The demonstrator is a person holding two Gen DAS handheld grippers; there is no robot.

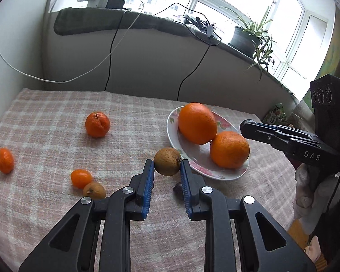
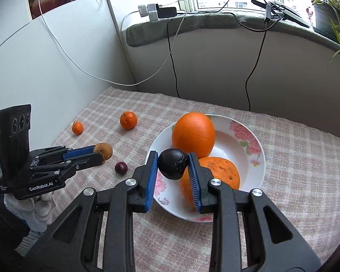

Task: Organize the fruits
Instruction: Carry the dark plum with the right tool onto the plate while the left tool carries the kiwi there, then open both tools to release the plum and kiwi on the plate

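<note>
My left gripper [image 1: 167, 162] is shut on a brown round fruit [image 1: 167, 156], held a little above the checked cloth beside the plate. My right gripper [image 2: 172, 155] is shut on a dark wrinkled fruit [image 2: 172, 165] over the near rim of the white flowered plate [image 2: 259, 158]. Two big oranges [image 2: 193, 133] [image 2: 217, 172] lie in that plate. The right wrist view shows the left gripper [image 2: 97, 152] at the left with its brown fruit [image 2: 105, 150]. The right gripper [image 1: 249, 124] reaches in from the right edge of the left wrist view.
Loose on the cloth lie three small oranges [image 1: 97, 124] [image 1: 4, 160] [image 1: 81, 178], another brown fruit [image 1: 94, 190] and a small purple fruit [image 2: 120, 167]. Cables hang from the windowsill [image 1: 124, 20] behind the table. A potted plant [image 1: 247, 37] stands at the back right.
</note>
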